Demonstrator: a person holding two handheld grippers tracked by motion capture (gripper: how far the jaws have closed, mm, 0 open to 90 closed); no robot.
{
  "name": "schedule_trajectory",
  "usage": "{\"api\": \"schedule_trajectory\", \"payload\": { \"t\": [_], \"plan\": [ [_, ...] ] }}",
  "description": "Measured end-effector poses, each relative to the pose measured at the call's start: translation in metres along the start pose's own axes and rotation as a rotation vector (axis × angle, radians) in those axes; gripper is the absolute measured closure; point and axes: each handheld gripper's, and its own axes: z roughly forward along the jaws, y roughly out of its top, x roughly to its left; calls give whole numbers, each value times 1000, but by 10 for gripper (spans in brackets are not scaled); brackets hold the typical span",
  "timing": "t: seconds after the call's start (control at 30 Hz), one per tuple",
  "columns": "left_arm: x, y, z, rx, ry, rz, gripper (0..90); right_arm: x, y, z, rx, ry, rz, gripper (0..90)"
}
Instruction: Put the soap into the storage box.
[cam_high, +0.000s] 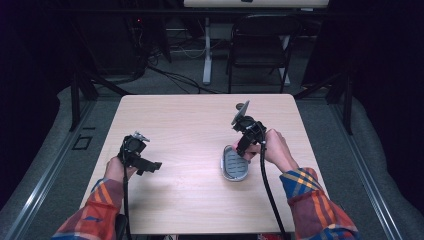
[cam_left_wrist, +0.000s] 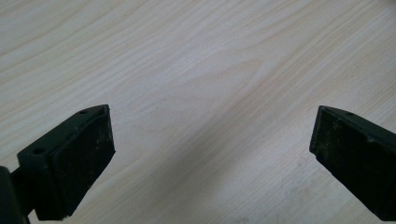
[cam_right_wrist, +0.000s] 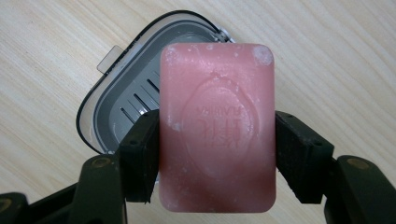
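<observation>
1. Left gripper (cam_left_wrist: 210, 158) is hovering over bare table (cam_left_wrist: 196, 56), jaws spread, holding nothing.
2. Right gripper (cam_right_wrist: 217, 154) is pinching the pink soap (cam_right_wrist: 217, 126) by its long sides, just above the grey dish (cam_right_wrist: 121, 93).
3. Step looks like placing; next move is calling for lowering the soap flat into the dish, then releasing.

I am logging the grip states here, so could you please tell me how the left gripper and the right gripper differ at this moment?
The left gripper stands open with nothing between its jaws; the right gripper is shut on a pink soap bar. The left gripper hangs over bare table; the right gripper holds its load above a grey soap dish. Both have black two-jaw fingers.
</observation>
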Motion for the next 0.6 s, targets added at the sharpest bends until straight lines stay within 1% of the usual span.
{"api": "schedule_trajectory", "payload": {
  "t": [0.1,0.13,0.23,0.33,0.37,0.43,0.5,0.57,0.6],
  "plan": [
    [0,0,-1,-2,1,3,0,2,1,2,11,1,1,374],
    [0,0,0,-2,0,2,0,3,2,2,11,-10,-3,374],
    [0,0,0,-2,0,2,0,5,2,4,17,-9,-2,374],
    [-1,1,0,0,4,5,0,7,3,6,32,-10,-6,374],
    [-2,1,0,-4,6,7,0,10,4,9,47,-18,-9,374],
    [-2,1,-1,-3,4,10,0,12,5,10,56,-23,-15,374],
    [-2,1,0,-1,3,6,0,16,6,16,54,-28,-2,374],
    [-2,1,0,-2,2,5,0,17,6,18,50,-29,-6,374],
    [-2,1,0,-2,-2,6,0,18,7,19,69,-25,-11,374]
  ]
}}
